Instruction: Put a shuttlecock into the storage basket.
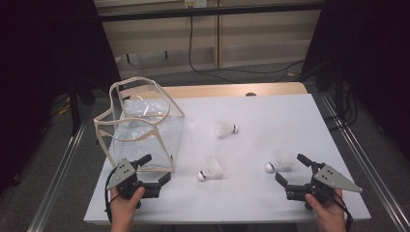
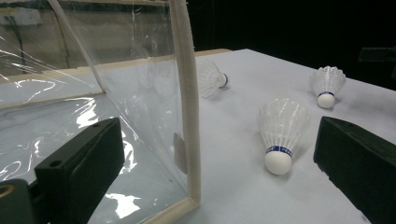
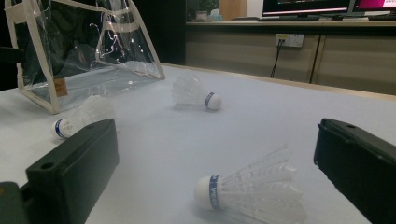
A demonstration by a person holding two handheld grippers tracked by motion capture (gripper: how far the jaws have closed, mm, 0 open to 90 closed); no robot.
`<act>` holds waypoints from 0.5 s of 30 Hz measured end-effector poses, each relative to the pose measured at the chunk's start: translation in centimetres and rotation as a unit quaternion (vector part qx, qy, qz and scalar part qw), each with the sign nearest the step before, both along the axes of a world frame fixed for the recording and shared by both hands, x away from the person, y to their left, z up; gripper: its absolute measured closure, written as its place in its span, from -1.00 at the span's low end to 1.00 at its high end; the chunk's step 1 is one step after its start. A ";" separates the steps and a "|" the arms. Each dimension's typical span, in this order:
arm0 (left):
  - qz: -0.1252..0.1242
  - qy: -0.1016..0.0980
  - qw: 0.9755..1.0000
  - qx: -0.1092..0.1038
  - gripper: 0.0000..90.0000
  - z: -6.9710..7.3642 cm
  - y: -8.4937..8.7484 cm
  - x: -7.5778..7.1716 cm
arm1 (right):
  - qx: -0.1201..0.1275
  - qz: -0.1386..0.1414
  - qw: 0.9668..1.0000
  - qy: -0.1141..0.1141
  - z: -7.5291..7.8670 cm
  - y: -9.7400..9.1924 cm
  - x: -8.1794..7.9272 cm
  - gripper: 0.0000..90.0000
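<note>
Nearest the lens, the right tool lies low on the table, jaws spread and empty, with a shuttlecock lying on its side between them, cork toward the left jaw. It is probably very light, the feather skirt fragile and easily crushed, so the firm cork base is the safer place to pinch. The left tool is likewise released, holding nothing, its jaws straddling the near corner of the clear bag, whose soft plastic walls may sag. A second shuttlecock lies just right of that corner, a third farther back; nothing blocks either.
</note>
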State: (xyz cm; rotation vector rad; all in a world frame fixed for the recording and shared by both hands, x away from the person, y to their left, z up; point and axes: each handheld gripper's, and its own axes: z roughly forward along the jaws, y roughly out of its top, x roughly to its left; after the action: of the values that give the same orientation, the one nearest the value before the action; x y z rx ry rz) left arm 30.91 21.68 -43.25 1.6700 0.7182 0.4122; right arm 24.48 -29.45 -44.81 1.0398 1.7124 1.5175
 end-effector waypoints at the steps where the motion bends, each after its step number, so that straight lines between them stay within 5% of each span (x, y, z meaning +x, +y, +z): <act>1: -0.002 0.001 1.000 0.004 -0.96 0.0 0.0 0.0 | 0.000 0.000 1.000 0.000 0.0 0.0 0.0 -1.00; 15: -0.012 0.004 1.000 0.006 -0.96 0.0 -0.6 0.1 | 0.000 0.000 1.000 0.002 0.0 -0.1 0.0 -1.00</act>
State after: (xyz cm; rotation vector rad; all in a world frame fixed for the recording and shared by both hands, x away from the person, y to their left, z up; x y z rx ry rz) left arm 31.00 21.09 -43.24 1.6917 0.7026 0.3939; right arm 24.45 -29.50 -44.84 1.0428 1.7147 1.5177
